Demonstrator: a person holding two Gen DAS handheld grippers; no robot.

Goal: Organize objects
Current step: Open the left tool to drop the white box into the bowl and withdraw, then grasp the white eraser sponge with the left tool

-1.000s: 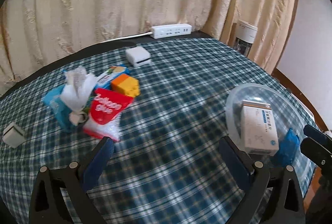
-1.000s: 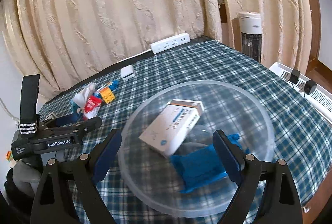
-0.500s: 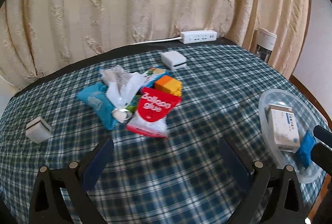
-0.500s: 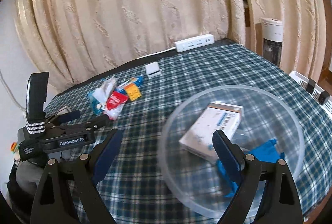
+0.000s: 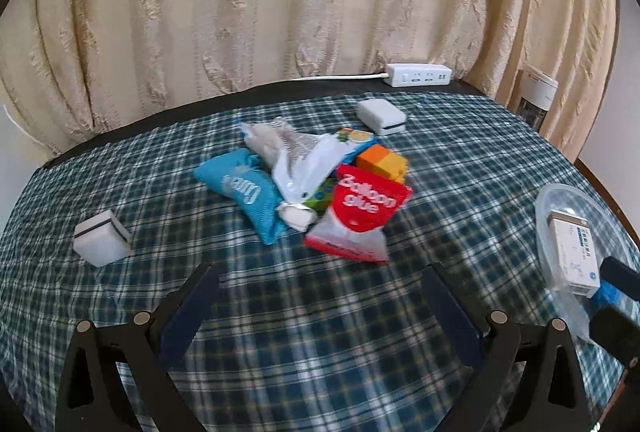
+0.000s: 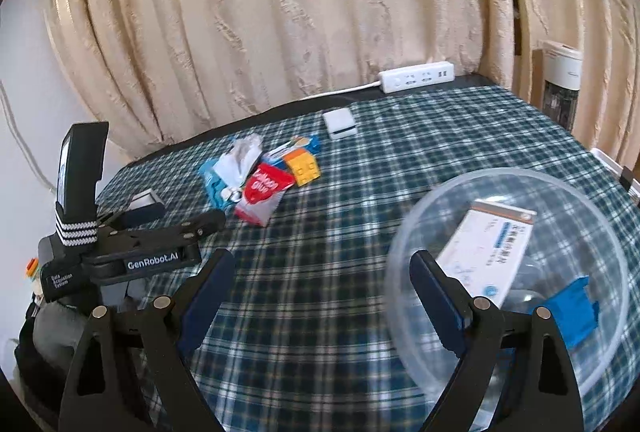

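Observation:
A pile lies mid-table: a red glue packet [image 5: 360, 216] [image 6: 262, 194], a blue pouch [image 5: 244, 192], a white crumpled wrapper [image 5: 296, 160] and an orange-yellow toy block [image 5: 382, 162] [image 6: 304, 166]. A clear plastic bowl [image 6: 404, 252] [image 5: 550, 200] at the right holds a white medicine box [image 6: 488, 248] [image 5: 572, 252] and a blue item [image 6: 572, 312]. My left gripper [image 5: 320, 308] is open and empty, in front of the pile. My right gripper [image 6: 322, 292] is open and empty, its right finger over the bowl's near rim.
A small white box [image 5: 102, 238] sits at the table's left. Another white box [image 5: 380, 116] and a power strip [image 5: 418, 74] lie at the back by the curtain. A white appliance [image 6: 560, 84] stands off the table's right edge. The plaid cloth [image 5: 320, 312] covers the table.
Both grippers have swung left. The pile has moved toward the centre of the left view and the bowl has slid to the right in both views. Nothing was grasped.

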